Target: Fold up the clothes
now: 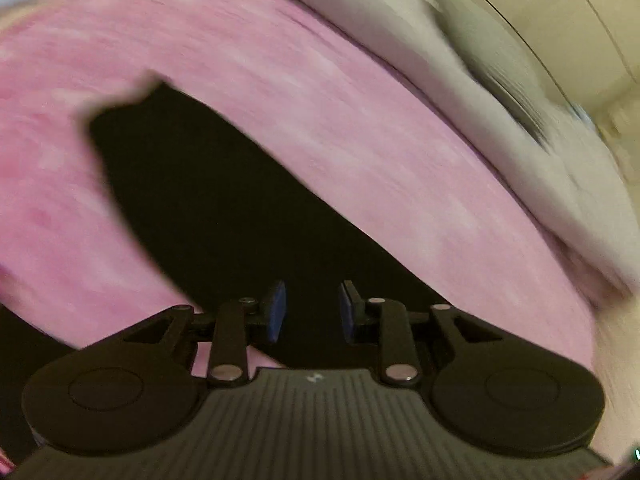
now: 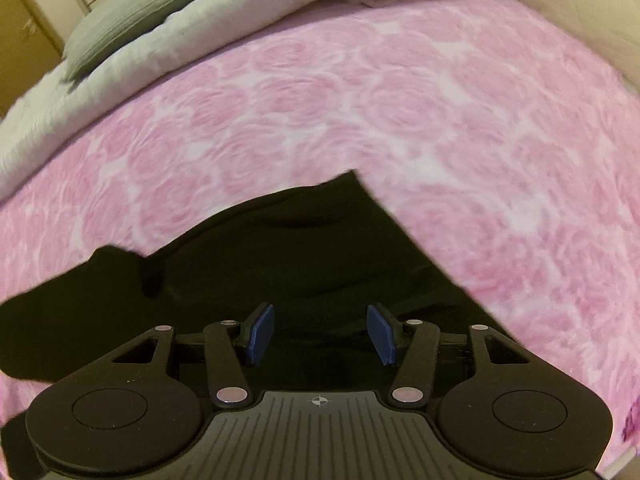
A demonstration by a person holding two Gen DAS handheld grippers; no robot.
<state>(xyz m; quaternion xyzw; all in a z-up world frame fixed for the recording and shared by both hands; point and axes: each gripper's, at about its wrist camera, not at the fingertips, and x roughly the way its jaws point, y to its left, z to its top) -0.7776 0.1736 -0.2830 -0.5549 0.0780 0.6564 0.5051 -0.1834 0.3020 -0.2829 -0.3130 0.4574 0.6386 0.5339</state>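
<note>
So there was one black garment (image 2: pixel 304 248), soft and matte, lying mostly flat on a pink blanket (image 2: pixel 400 112) with a fuzzy rose pattern. Left wrist view was badly motion-blurred, but the left gripper (image 1: pixel 312 312) had its blue ribbed pads (image 1: pixel 277 312) spread apart over the dark cloth, nothing pinched. There the garment ran as a long tapering strip toward the upper left. The right gripper (image 2: pixel 320 334) was also spread wide, empty, just above the fabric, which ended in a squared corner pointing away. One grey ribbed pillow (image 2: pixel 132 16) sat on white bedding (image 2: pixel 224 20) behind.
</note>
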